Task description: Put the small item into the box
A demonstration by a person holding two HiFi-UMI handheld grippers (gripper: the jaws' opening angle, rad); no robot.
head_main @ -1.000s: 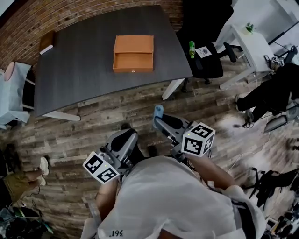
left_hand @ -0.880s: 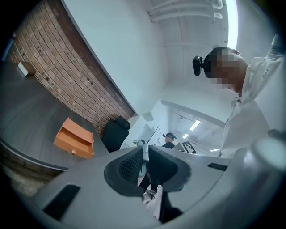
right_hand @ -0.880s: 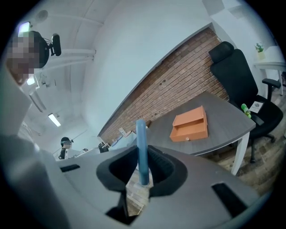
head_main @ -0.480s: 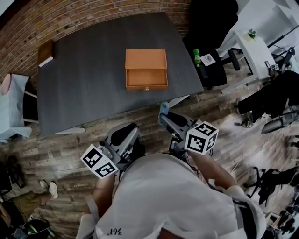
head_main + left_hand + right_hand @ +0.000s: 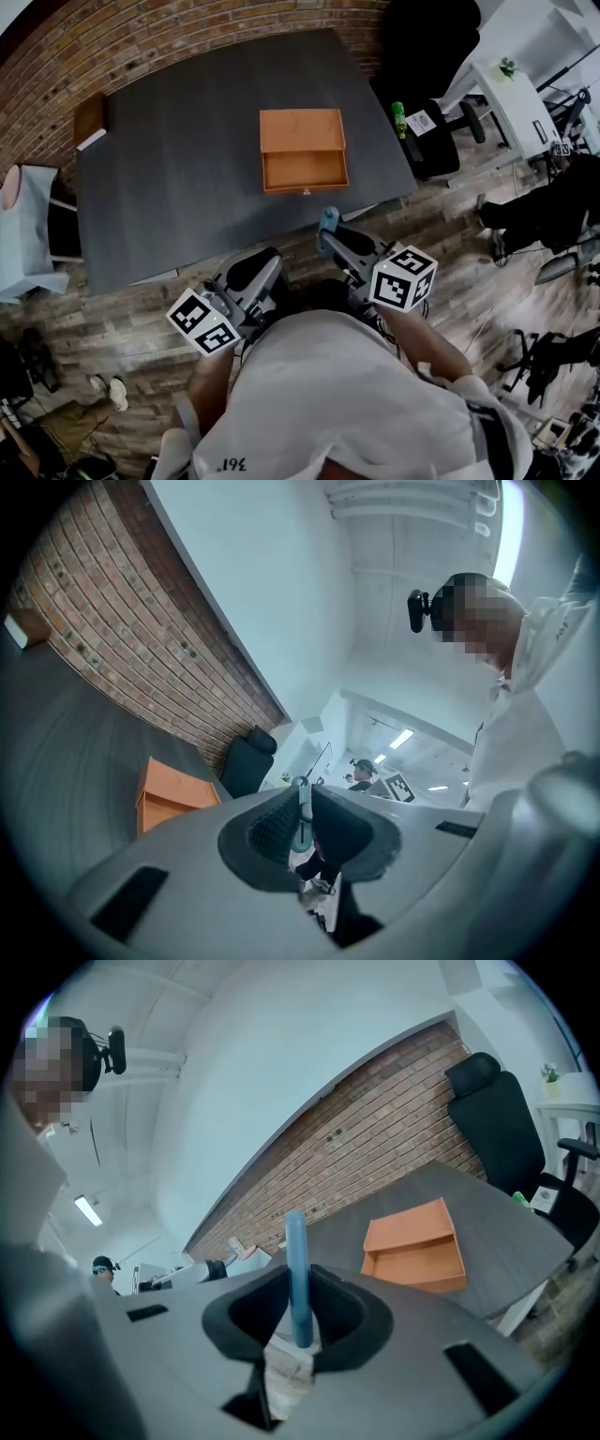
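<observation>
Right gripper (image 5: 299,1279): jaws clamped on a blue stick (image 5: 298,1241) that pokes up out of the pads. In the head view its tip sits mid-frame, right at the near edge of the dark table (image 5: 169,178). Left gripper (image 5: 306,794): jaws closed on a thin pale strip (image 5: 301,819); can't tell what it is. In the head view both grippers are lower centre, over the wood floor (image 5: 450,234). Orange box (image 5: 303,150): upper centre of the head view, on the table, open, its tray side facing the grippers, apart from both.
</observation>
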